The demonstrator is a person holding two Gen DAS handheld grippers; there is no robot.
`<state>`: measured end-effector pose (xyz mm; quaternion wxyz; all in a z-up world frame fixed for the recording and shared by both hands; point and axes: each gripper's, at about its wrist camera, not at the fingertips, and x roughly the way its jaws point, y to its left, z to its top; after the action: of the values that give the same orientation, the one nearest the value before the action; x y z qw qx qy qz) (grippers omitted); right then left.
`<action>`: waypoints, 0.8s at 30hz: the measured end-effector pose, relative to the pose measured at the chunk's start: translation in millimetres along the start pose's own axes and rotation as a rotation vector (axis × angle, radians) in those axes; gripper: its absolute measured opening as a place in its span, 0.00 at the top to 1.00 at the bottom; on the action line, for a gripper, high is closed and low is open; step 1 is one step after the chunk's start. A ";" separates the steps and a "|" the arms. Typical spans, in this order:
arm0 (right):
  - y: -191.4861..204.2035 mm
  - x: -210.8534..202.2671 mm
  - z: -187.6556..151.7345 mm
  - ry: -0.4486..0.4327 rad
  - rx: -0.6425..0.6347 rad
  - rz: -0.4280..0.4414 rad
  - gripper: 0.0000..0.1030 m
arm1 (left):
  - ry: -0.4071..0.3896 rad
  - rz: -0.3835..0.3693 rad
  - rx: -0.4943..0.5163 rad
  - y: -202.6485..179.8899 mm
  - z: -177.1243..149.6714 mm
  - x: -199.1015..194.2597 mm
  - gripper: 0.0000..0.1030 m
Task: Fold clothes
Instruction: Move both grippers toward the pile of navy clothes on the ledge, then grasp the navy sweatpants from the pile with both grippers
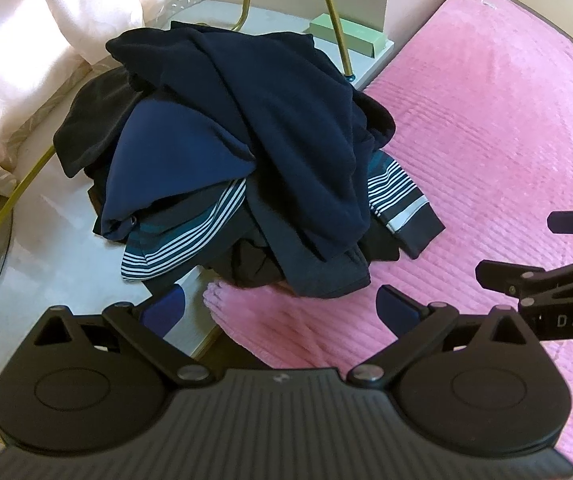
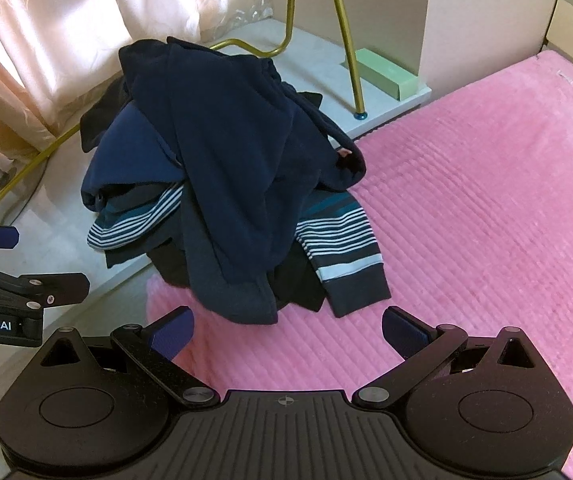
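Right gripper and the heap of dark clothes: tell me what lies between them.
Only bare pink ribbed blanket lies between the open right gripper and the heap of dark clothes, seen in the right wrist view.

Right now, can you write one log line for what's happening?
stage: before first grasp | left gripper: open, empty | right gripper: open, empty | clothes pile: unfolded, on pink bed cover

Navy fleece [image 1: 270, 104] tops a teal, white-striped sweater [image 1: 182, 240] on pink bedding [image 1: 486, 140].

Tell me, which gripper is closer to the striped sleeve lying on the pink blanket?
Probably the right. The right gripper hangs open just before the striped sleeve. The left gripper, also open, sits further to the sleeve's left.
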<state>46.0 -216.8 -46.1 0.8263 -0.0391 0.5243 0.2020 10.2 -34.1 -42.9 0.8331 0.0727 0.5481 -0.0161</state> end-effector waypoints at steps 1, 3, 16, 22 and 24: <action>-1.1 0.9 0.3 0.002 -0.001 0.003 0.01 | 0.002 0.003 -0.001 -0.7 -0.1 0.1 0.02; -2.8 2.5 0.6 0.007 -0.003 0.011 0.01 | 0.002 0.009 -0.002 -3.1 -0.5 -0.3 0.02; -9.8 3.7 6.2 -0.076 -0.128 0.113 0.01 | -0.115 0.172 0.094 -0.4 1.4 -11.6 0.03; 0.7 18.2 30.3 -0.175 -0.226 0.189 0.01 | -0.211 0.293 0.306 28.2 14.0 -5.3 0.02; 7.9 27.7 44.0 -0.209 -0.248 0.203 0.01 | -0.217 0.297 0.340 46.9 26.7 6.8 0.02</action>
<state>90.7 -189.3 -49.7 0.8406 -0.0665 0.4079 0.3502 42.3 9.0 -33.9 0.8561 0.2892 0.4282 0.0067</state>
